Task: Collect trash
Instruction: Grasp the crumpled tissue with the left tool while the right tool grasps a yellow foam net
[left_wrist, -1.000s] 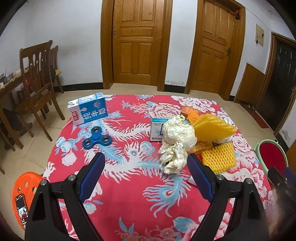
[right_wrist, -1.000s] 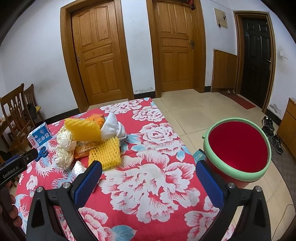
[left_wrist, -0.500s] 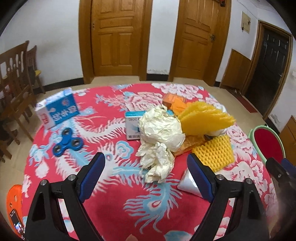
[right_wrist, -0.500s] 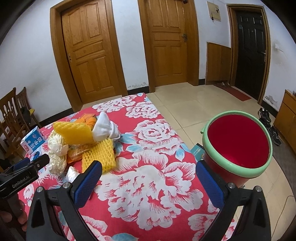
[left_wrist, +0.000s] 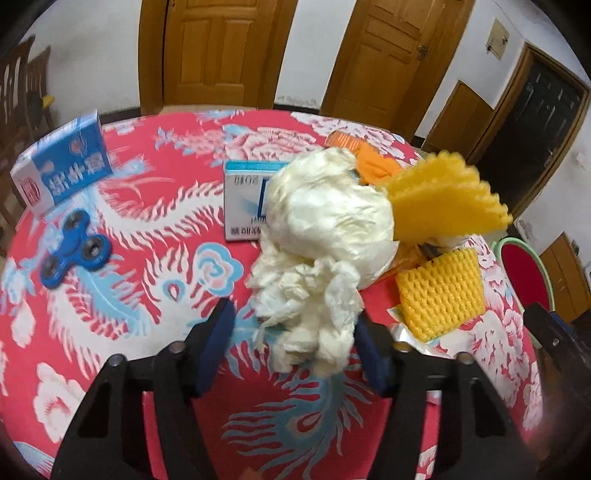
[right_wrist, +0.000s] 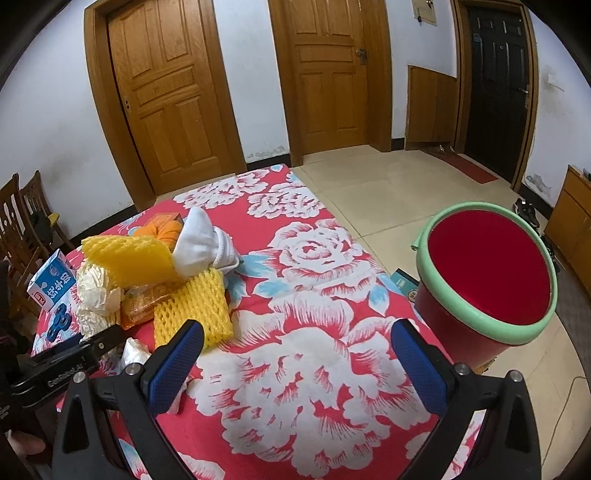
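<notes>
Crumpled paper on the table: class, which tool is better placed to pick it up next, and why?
Left. The left tool is open with the crumpled paper between its fingers. The right tool hangs open above bare tablecloth, near the red bucket.

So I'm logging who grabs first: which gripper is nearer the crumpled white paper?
Left. The left gripper has its open fingers on either side of the crumpled white paper; the right gripper hangs open over bare cloth, well aside.
</notes>
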